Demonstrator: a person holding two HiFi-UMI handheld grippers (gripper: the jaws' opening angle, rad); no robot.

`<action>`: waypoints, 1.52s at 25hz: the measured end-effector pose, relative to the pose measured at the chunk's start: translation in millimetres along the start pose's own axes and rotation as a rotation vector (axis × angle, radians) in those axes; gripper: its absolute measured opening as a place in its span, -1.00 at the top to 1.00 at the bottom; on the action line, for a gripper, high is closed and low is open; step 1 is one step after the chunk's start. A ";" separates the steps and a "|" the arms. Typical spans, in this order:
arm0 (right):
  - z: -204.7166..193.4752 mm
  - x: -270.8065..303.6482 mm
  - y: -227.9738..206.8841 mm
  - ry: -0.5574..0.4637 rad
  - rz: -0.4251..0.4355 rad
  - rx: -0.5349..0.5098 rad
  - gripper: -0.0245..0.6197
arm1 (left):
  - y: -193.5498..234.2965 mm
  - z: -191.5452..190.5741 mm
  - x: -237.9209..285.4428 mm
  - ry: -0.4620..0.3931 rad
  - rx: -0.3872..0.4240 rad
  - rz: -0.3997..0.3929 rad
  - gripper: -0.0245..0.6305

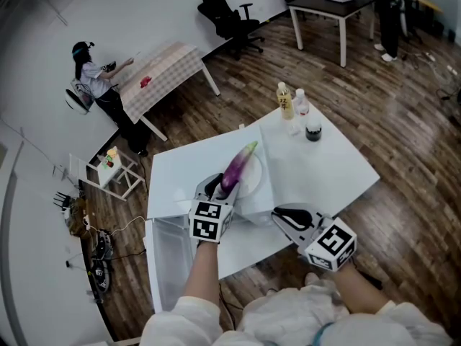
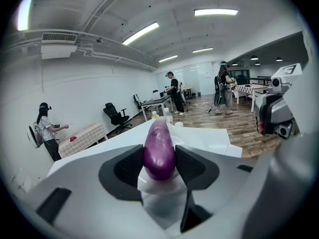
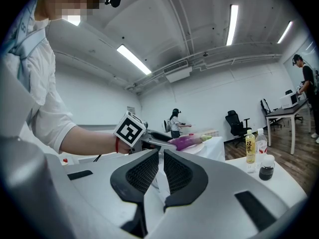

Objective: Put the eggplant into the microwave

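White sleeves [image 1: 184,323]; black-and-white marker cubes [image 1: 209,220]

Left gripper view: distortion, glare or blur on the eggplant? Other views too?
Left gripper view: strong fisheye, dark corners; eggplant sharp, with a faint sheen. Right gripper view: same fisheye, ceiling lights blown out. Head view: edges bowed, dim corners.

On the bench [image 1: 324,171] the eggplant [image 1: 238,166] lies on a plate [image 1: 253,184], with its near end between the jaws of the left gripper [image 1: 216,188], one pad against each side. The right gripper [image 1: 284,218] is to the right of that, over the bench's near edge and apart from the plate. Two bottles [image 1: 287,101] and a jar [image 1: 312,130] stand close together at the far corner, behind and to the right of the plate.
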State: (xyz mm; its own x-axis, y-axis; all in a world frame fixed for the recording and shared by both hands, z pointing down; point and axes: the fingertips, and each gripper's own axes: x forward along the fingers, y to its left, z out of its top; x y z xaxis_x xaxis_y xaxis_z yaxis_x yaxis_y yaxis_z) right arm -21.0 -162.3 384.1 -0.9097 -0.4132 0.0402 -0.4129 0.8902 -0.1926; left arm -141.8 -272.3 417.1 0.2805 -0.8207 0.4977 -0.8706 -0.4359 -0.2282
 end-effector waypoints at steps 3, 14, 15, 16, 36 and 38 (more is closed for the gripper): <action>-1.4 -0.4 -0.3 0.004 -0.004 0.002 0.81 | 0.6 -0.2 -0.7 -0.001 -0.003 0.003 0.31; -2.4 -5.9 0.7 0.009 -0.010 0.005 0.81 | -0.9 0.3 -8.3 -0.011 -0.009 0.015 0.32; -2.0 -5.9 1.6 0.008 -0.010 0.005 0.81 | -0.9 0.2 -10.3 -0.013 -0.010 0.016 0.33; -1.5 -5.7 2.7 0.007 -0.010 0.005 0.81 | -0.5 0.2 -12.7 -0.016 -0.012 0.019 0.32; -1.4 7.2 56.0 0.027 0.057 -0.019 0.81 | 7.9 -19.3 -87.9 -0.082 -0.083 0.095 0.33; -2.7 8.2 61.9 0.030 0.064 -0.019 0.81 | 7.3 -24.4 -96.7 -0.088 -0.097 0.104 0.33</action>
State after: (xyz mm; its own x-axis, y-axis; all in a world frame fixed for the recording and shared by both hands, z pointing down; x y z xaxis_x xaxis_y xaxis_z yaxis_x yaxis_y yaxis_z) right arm -54.1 -110.1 375.1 -0.9353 -0.3492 0.0577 -0.3539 0.9183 -0.1776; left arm -185.1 -187.2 387.7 0.2172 -0.8907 0.3994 -0.9307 -0.3124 -0.1905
